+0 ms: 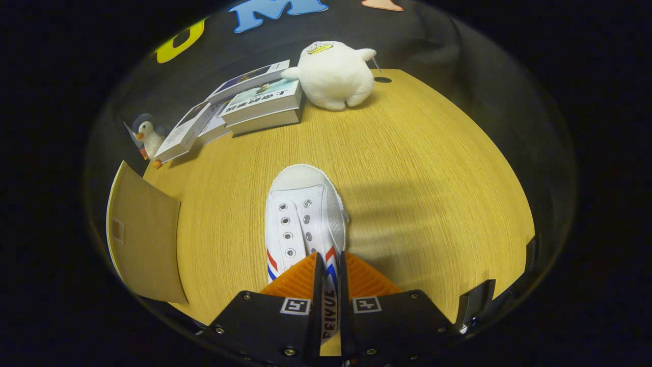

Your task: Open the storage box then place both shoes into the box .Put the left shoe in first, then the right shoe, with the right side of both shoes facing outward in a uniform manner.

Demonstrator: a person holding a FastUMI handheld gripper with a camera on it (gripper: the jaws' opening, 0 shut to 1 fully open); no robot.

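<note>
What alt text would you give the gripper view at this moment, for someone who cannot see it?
The gripper is shut on the side wall of a white shoe, whose toe points away over a wooden table. Beyond the shoe lie books and a white plush duck; a toy penguin and a tan flap sit off to one side.

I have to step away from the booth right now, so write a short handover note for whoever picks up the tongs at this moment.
Tongs: shut on the white shoe, fingers pinching the thin side wall near its opening; the toe points away from the tongs.
Shoe: over the wooden table; I cannot tell whether it is lifted or resting. Which foot it is, I cannot tell.
Box: a tan cardboard flap at the table edge, off to the shoe's left side, looks like part of the storage box; its inside is hidden.
Done: one shoe gripped.
Left: carry this shoe into the box, right side outward; check the other shoe's whereabouts.
</note>
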